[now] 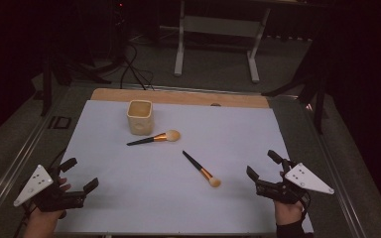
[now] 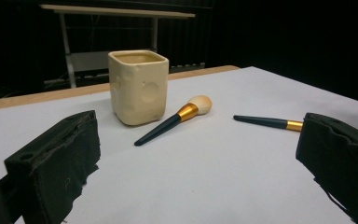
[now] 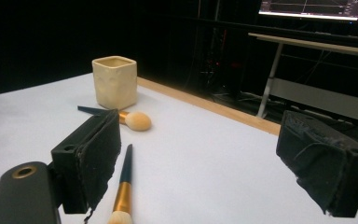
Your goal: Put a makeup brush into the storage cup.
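Left gripper [image 1: 82, 174], right gripper [image 1: 263, 171]: jaws wide apart, holding nothing. Cream cup [image 1: 139, 117]: contents unseen. Two brushes [image 1: 154, 138] [image 1: 201, 169] lie before the cup.

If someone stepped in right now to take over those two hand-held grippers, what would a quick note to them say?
Left hand-held gripper: open, holds nothing, low at the near left of the white sheet.
Right hand-held gripper: open, holds nothing, at the near right.
Cream cup: upright near the far edge, nothing seen in it.
Brush by the cup: lying flat just in front of it, bristles toward the right.
Second brush: lying flat mid-sheet, bristles toward the right gripper.
Done: nothing picked up yet.
Left: likely both brushes go into the cup; the second brush is nearest the right gripper.
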